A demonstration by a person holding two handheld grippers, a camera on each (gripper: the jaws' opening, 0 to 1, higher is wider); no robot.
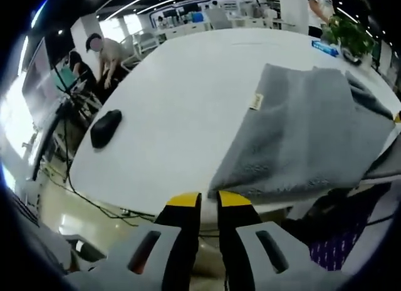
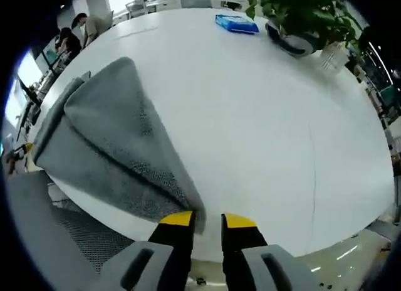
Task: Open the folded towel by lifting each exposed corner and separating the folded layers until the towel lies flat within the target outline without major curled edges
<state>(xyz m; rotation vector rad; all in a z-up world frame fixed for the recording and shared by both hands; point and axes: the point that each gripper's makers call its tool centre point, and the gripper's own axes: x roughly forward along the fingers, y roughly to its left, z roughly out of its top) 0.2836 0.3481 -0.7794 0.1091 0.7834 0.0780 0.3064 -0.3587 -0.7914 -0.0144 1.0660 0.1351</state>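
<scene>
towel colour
Grey towel, with a small tan tag; clearest in the right gripper view.

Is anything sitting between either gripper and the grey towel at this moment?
Nothing visible does. The folded grey terry towel lies at the white table's near edge, its corners right at the left gripper and right gripper tips. The black mouse sits well off to the side.

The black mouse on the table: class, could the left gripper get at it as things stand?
Probably yes. The black mouse lies on bare white table, left of the grey towel; nothing lies between it and the left gripper.
</scene>
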